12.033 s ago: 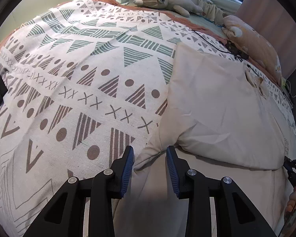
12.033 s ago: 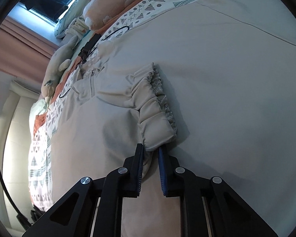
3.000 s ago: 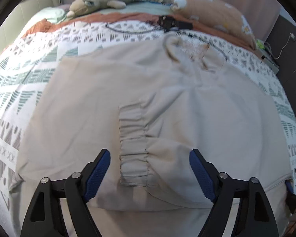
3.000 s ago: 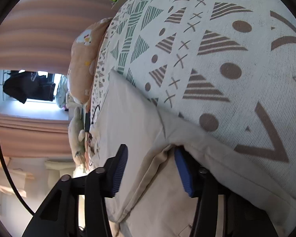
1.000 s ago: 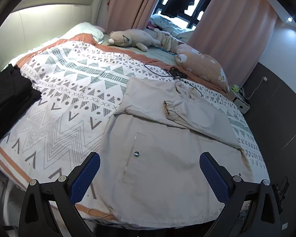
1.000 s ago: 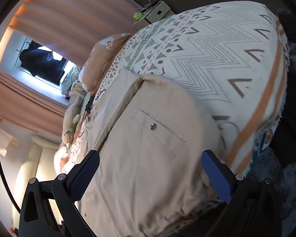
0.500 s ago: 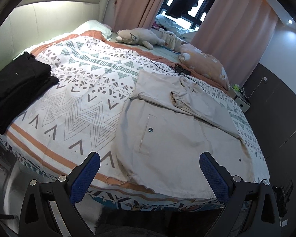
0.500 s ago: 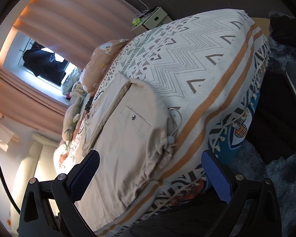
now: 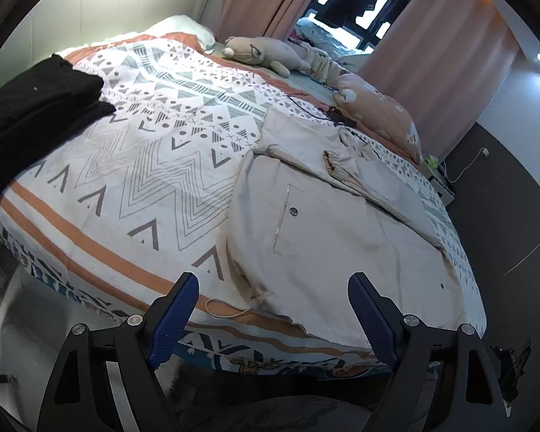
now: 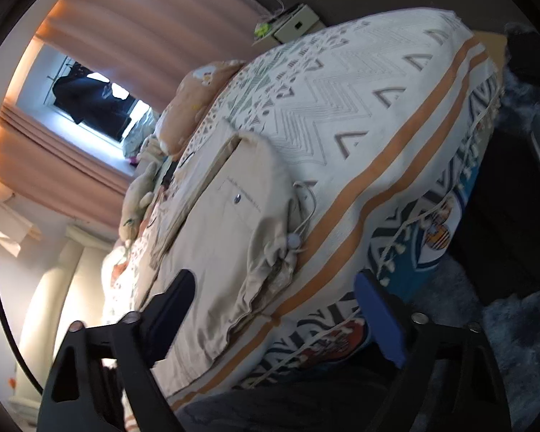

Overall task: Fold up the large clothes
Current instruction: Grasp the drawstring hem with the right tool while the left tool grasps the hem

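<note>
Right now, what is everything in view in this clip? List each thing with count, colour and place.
Large beige fabric jacket: one, beige, partly folded, on the bed near the foot edge.
Patterned bedspread: one, white with grey-green shapes and orange stripes, covering the bed.
Folded black clothes: one stack, black, far left on the bed.
Plush toy animal: one, beige, at the head of the bed.
Peach pillow: one, beyond the jacket.
Pink curtains: flanking the window.
Left gripper: black, blue pads, jaws wide apart, empty.
Right gripper: same, empty.
</note>
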`<state>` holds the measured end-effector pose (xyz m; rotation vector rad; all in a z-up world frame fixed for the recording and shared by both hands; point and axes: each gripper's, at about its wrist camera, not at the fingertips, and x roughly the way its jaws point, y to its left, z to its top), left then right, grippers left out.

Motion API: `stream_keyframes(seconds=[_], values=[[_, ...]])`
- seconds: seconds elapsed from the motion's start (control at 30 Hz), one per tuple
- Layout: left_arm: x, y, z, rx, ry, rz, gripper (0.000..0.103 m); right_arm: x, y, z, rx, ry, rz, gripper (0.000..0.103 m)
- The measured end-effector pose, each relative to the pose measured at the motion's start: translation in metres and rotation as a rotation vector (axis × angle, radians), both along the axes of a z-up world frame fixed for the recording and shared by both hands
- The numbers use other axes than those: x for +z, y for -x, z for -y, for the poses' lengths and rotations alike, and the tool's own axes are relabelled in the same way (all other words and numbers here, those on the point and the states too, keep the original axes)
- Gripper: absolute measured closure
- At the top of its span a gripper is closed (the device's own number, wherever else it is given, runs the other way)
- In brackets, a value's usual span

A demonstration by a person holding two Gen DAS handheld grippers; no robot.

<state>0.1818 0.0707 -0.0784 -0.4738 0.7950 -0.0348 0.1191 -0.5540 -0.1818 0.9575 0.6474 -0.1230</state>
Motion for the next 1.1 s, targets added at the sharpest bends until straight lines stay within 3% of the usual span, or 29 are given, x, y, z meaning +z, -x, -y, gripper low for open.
stream_keyframes(seconds=[0.4, 0.5, 0.67, 0.93, 1.0, 1.1], values=[[-0.037, -0.022, -0.009, 0.0, 0.047, -0.037, 0.025, -0.051, -0.044, -0.007, 0.093, -0.181, 0.023, 0.024], [-0.048, -0.032, -0.008, -0.006, 0.07, -0.063, 0.032, -0.066, -0.052, -0.004, 0.108, -0.241, 0.06, 0.024], [-0.069, -0.048, -0.009, -0.008, 0.128, -0.102, 0.034, -0.09, -0.059, 0.0, 0.112, -0.342, 0.113, 0.024], [-0.092, -0.069, -0.005, -0.016, 0.211, -0.146, 0.036, -0.093, -0.076, -0.009, 0.146, -0.392, 0.168, 0.029], [-0.097, -0.073, -0.005, -0.016, 0.222, -0.156, 0.036, -0.092, -0.08, -0.011, 0.167, -0.413, 0.189, 0.042], [-0.102, -0.078, -0.007, -0.02, 0.248, -0.169, 0.036, -0.081, -0.087, -0.016, 0.204, -0.44, 0.257, 0.046]])
